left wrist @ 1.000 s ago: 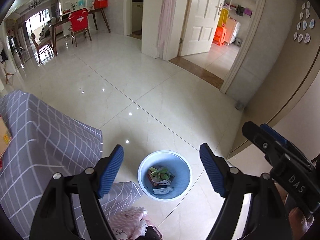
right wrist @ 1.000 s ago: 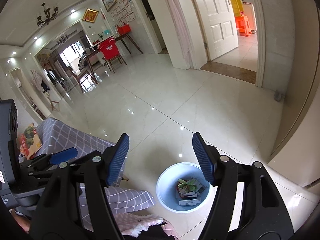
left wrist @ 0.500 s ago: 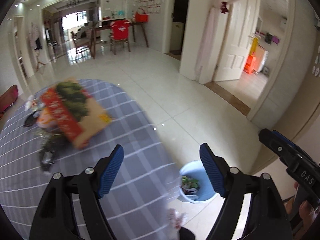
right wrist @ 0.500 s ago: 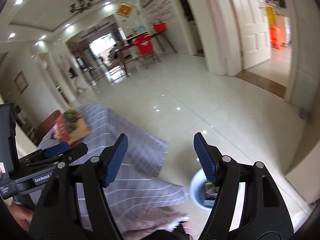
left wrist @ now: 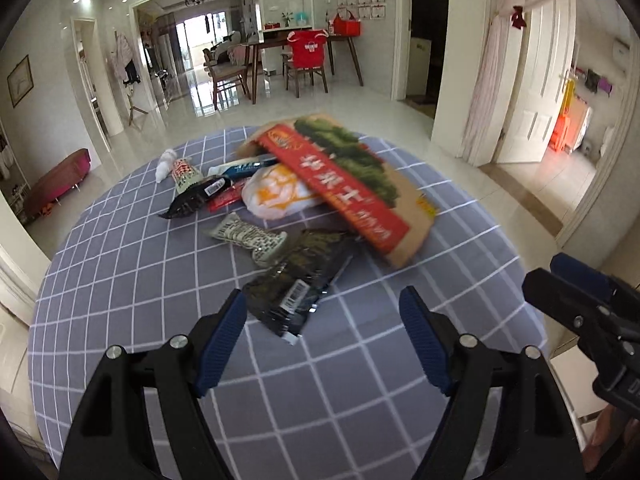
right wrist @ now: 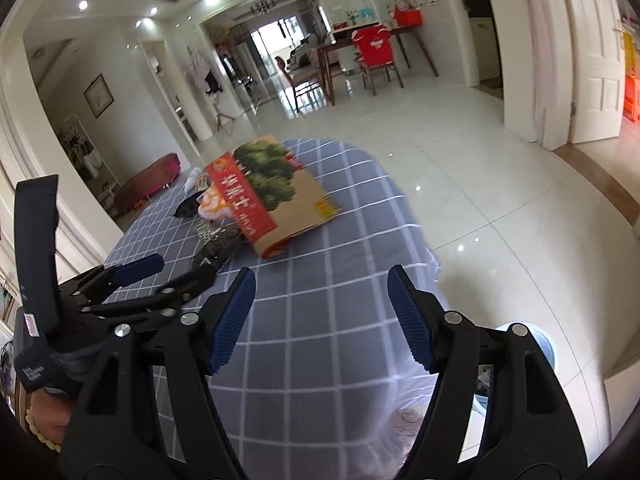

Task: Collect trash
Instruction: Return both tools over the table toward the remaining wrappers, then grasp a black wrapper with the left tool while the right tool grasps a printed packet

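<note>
The left gripper (left wrist: 322, 340) has its blue-padded fingers (left wrist: 222, 344) spread wide apart with nothing between them, low in the frame over the checked cloth of the round surface (left wrist: 120, 280). Just beyond the left pad lies a dark wrapper (left wrist: 298, 284) with a barcode label, its long axis running from lower left up toward the upper right, the near end closest to the fingers. Past it, toward the frame's middle, a pale printed wrapper (left wrist: 250, 236) lies crosswise. Behind that a flat cardboard box (left wrist: 344, 184) with a red band and a green picture slants from the upper middle down to the right, one end propped on a white and orange bag (left wrist: 276, 194). To the left of the bag sit a second black packet (left wrist: 196, 198), a small red sachet (left wrist: 224, 200), a blue and white tube (left wrist: 240, 168), a green and red wrapper (left wrist: 185, 172) and a crumpled tissue (left wrist: 165, 163). The pile lies close together, several pieces overlapping.

The right gripper (right wrist: 322, 320) also has its fingers (right wrist: 234, 320) wide apart and empty, above the near edge of the cloth, well short of the pile. In its view the bin (right wrist: 542, 344) shows at the lower right, on the floor (right wrist: 480, 160) beside the surface, mostly hidden behind the right finger.
</note>
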The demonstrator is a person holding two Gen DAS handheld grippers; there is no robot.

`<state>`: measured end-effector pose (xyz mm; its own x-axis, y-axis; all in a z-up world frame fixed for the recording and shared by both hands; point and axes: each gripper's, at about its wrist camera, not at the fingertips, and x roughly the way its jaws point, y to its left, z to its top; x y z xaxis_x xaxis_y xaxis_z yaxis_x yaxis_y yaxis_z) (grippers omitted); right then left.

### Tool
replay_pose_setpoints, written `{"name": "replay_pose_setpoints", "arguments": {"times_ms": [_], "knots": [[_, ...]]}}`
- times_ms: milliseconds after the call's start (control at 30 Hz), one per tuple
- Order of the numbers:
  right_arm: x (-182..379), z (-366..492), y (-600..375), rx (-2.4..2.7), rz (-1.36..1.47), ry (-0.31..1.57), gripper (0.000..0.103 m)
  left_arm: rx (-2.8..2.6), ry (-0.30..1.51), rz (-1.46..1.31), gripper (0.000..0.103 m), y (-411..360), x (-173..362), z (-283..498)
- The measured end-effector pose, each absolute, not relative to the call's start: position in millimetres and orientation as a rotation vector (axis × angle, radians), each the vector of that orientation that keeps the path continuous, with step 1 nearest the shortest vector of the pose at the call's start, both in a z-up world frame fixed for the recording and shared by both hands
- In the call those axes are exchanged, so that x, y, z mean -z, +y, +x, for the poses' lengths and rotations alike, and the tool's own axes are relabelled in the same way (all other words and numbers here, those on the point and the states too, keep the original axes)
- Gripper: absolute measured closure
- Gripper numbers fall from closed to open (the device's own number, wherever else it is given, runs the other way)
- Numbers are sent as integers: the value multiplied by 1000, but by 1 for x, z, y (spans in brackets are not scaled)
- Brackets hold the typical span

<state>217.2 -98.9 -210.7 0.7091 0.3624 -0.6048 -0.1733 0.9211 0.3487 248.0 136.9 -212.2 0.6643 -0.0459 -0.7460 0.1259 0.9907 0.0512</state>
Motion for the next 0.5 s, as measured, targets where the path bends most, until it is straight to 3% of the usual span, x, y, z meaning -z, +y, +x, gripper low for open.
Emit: {"name": "replay_pose_setpoints", "arguments": {"times_ms": [267, 367, 433, 500], "knots": [[224, 235, -83, -294, 270, 770, 35, 99, 876, 158, 27, 141, 234, 279], [226, 239, -83, -289, 271, 781, 35, 97, 880, 179, 49, 138, 238, 282], [225, 241, -81, -290, 272, 781, 35, 114, 878, 171, 70, 141, 237, 280], [223, 239, -77, -296, 264, 779, 35, 120, 867, 147, 80, 147, 235, 275]]}}
